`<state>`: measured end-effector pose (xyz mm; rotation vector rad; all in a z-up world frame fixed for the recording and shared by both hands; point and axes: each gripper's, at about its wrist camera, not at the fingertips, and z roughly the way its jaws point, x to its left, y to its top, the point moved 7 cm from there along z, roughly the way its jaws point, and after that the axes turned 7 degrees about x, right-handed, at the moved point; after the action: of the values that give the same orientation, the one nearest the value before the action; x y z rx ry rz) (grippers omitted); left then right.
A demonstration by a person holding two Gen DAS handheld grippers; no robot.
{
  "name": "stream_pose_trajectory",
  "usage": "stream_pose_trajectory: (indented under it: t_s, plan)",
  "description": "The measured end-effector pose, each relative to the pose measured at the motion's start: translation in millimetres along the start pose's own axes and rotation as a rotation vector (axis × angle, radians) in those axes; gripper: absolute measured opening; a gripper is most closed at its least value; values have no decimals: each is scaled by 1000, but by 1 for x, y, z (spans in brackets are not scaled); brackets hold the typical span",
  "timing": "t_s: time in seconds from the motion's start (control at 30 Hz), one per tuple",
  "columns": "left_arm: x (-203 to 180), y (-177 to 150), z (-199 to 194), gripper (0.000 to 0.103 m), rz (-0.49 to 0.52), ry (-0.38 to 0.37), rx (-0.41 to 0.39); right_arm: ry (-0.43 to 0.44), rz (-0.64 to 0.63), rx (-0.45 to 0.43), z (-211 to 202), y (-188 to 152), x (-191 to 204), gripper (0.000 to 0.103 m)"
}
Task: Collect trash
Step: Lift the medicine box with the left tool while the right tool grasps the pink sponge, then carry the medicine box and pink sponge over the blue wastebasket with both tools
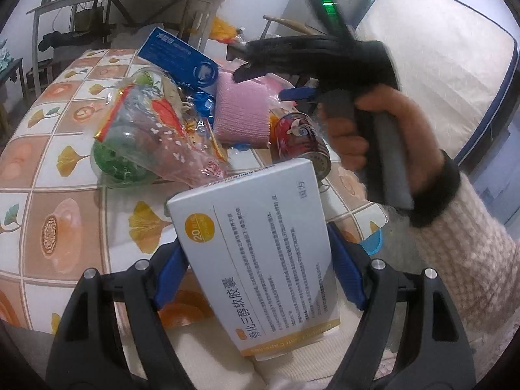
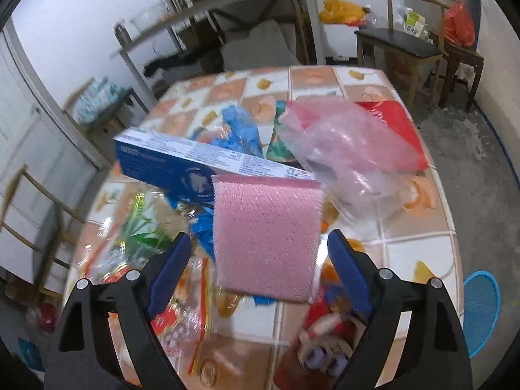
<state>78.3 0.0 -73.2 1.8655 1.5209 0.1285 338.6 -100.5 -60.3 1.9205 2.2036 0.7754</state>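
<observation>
Trash lies heaped on the tiled bench (image 1: 48, 149): a blue carton (image 2: 182, 162), crumpled snack wrappers (image 1: 152, 136), a red can (image 1: 302, 139) on its side, a pink plastic bag (image 2: 344, 143) and a pink mesh pad (image 2: 266, 237). The left gripper (image 1: 256, 273) is clenched on a white medicine box (image 1: 256, 253), which sits tilted between the blue pads with most of its length sticking out forward; held that way it could pivot or slide free if swung quickly. The right gripper (image 2: 256, 273) is spread wide, its fingers standing clear on either side of the pink mesh pad, so nothing is gripped there. Closing from this pose risks pinching the wrappers underneath or nudging the carton that the pad leans against, and loose pieces could be pushed toward the bench edge. In the left view the right hand (image 1: 367, 130) wraps the grey handle, gripper aimed across and down at the pile.
</observation>
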Motion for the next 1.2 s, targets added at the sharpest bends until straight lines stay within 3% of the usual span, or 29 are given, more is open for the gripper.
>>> stream_pose_trajectory:
  t_s: [0.33, 0.57, 0.9, 1.2]
  plan:
    - [9, -3, -4, 75, -25, -24, -12, -197, 10, 64, 37, 15, 5, 85]
    - [10, -5, -2, 75, -29, -42, -9, -248, 20, 48, 32, 17, -3, 86]
    - [15, -2, 1, 75, -29, -49, -6, -154, 57, 95, 43, 16, -10, 88]
    - [14, -3, 2, 75, -29, -40, -7, -109, 59, 34, 23, 12, -3, 80]
